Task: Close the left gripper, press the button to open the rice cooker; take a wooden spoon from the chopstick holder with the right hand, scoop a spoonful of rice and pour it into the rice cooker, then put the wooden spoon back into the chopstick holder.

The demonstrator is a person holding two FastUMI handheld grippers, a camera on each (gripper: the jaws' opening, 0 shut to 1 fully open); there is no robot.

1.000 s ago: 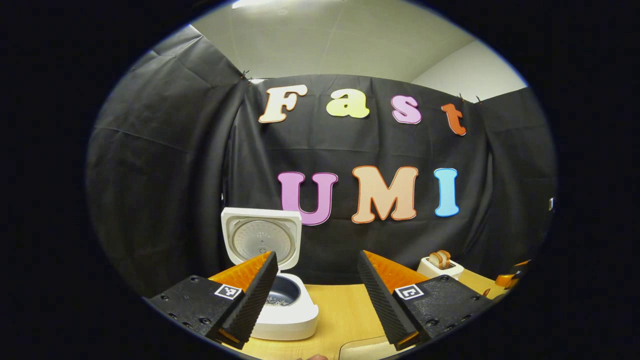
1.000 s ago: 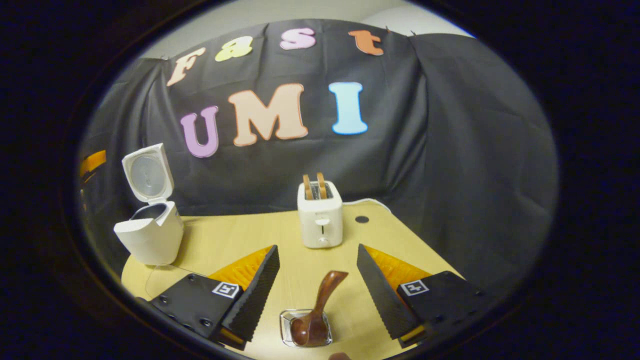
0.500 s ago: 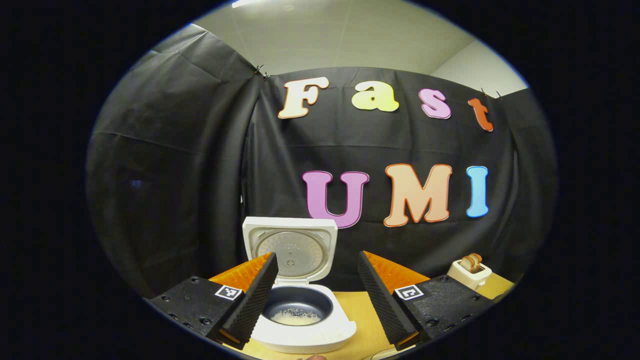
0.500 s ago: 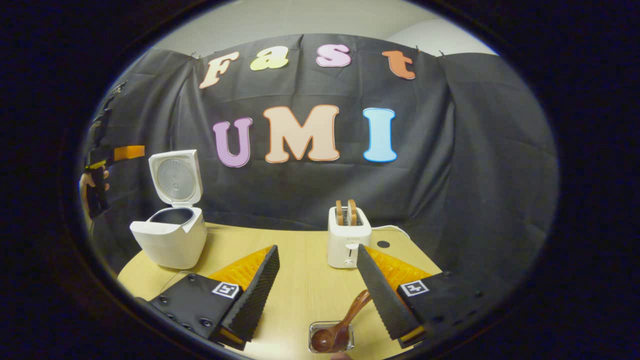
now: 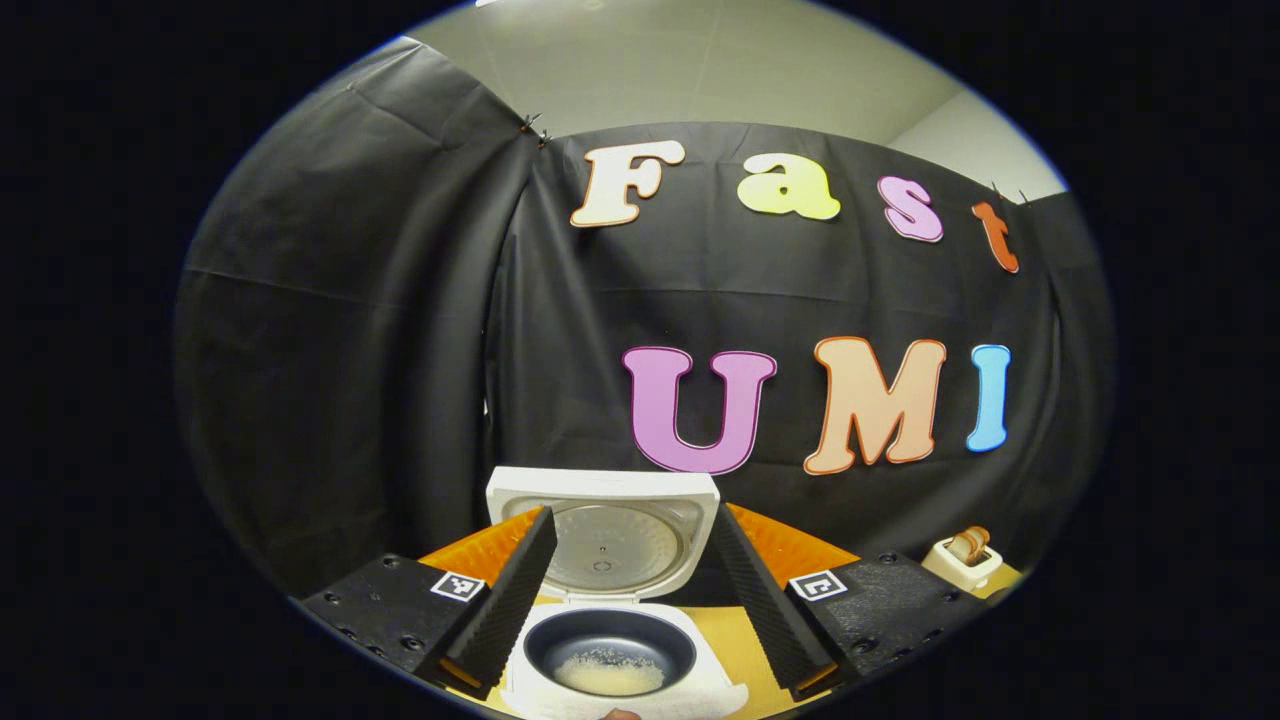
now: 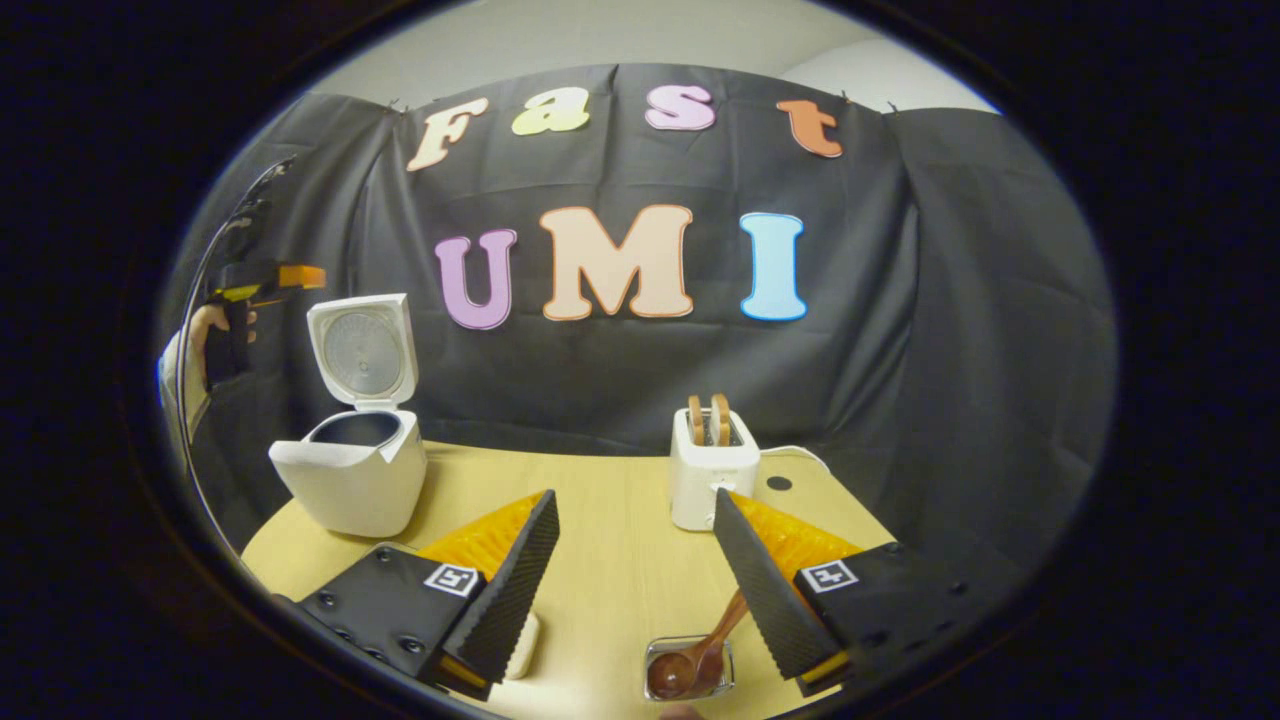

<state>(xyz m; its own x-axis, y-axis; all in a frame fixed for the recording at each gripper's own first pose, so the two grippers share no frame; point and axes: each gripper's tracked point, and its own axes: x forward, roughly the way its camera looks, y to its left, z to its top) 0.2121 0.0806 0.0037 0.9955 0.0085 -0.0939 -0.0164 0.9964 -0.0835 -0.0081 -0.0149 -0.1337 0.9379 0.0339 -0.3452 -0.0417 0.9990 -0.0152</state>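
The white rice cooker stands open, its lid upright, with a little rice in the dark inner pot. My left gripper hangs open just above and in front of the pot, nothing between its fingers. In the right gripper view the cooker sits at the table's left, and the left gripper is held in a hand above it. The wooden spoon rests bowl-down in a small clear holder. My right gripper is open above and behind the holder, apart from the spoon.
A white toaster with two slices in it stands mid-table, also seen as the toaster at the right of the left gripper view. A pale rounded object peeks out beside my right gripper's left finger. The wooden table ends at the black cloth.
The left gripper has swung toward the cooker, which now sits centred between its fingers. The right gripper has pulled back and tilted up, so the spoon holder slid to the lower right of its view.
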